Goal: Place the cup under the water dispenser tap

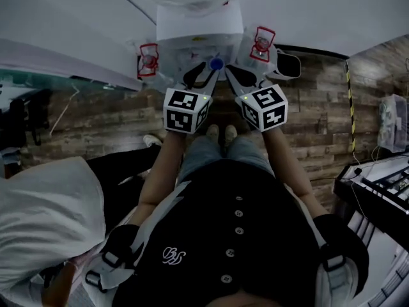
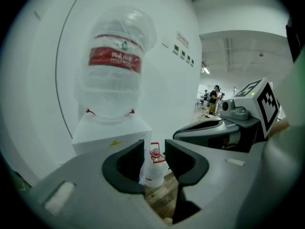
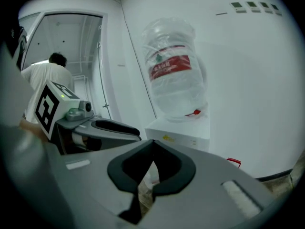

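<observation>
The white water dispenser (image 1: 198, 27) stands against the wall ahead, with a large clear bottle with a red label (image 2: 116, 66) upside down on top. A small blue round part (image 1: 216, 63) shows on its front; I cannot tell what it is. No cup is in any view. My left gripper (image 1: 199, 75) is raised before the dispenser, and its jaws (image 2: 155, 149) stand apart with nothing between them. My right gripper (image 1: 246, 75) is beside it at the same height, and its jaw tips (image 3: 152, 144) touch, holding nothing.
Two small spare bottles with red handles sit on the wooden floor, one left (image 1: 148, 59) and one right (image 1: 262, 43) of the dispenser. A person in white (image 1: 45, 229) is close at the left. A desk with equipment (image 1: 383, 184) is at the right.
</observation>
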Demonstrator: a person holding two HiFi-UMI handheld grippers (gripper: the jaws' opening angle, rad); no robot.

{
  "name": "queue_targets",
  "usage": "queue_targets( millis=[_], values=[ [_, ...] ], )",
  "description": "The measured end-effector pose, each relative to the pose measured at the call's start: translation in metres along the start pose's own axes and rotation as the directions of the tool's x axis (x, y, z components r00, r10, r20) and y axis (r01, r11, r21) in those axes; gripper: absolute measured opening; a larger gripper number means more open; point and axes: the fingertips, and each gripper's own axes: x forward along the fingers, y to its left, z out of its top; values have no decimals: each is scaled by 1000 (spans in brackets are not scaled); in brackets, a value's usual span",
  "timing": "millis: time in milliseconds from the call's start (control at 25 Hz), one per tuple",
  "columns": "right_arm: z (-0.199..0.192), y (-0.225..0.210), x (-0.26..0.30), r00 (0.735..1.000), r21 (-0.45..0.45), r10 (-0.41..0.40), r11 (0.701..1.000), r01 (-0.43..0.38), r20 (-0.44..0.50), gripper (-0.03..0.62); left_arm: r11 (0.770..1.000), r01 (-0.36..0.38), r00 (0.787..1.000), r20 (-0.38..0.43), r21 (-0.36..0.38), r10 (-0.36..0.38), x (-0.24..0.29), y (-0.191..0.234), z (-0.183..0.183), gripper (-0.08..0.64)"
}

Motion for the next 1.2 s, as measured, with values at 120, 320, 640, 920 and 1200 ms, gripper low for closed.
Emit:
queue_targets(
  millis=[120,320,640,920,1200],
  values=[
    [10,8,-7,1000,-14,13,1000,-13,19,-3,1000,4,999,41,-29,-3,-12,-4,7,132],
    [17,9,-10,999,-33,28,999,-27,28,-3,1000,18,998,66,-23,-16,-17,-8,8,112],
    [21,18,-13,998,-22,44,999,-43,33,-3,999,37,995,95,11,-38,-28,-16,17,92],
    [25,28,-18,998,-44,52,998,-50,43,-3,998,69,991,111,-3,-68,-34,-22,16,46],
    [9,26,-31,999,-32,36,999,-35,25,-5,994,102,991,88,-47,-97,-33,-26,-1,2]
  ],
)
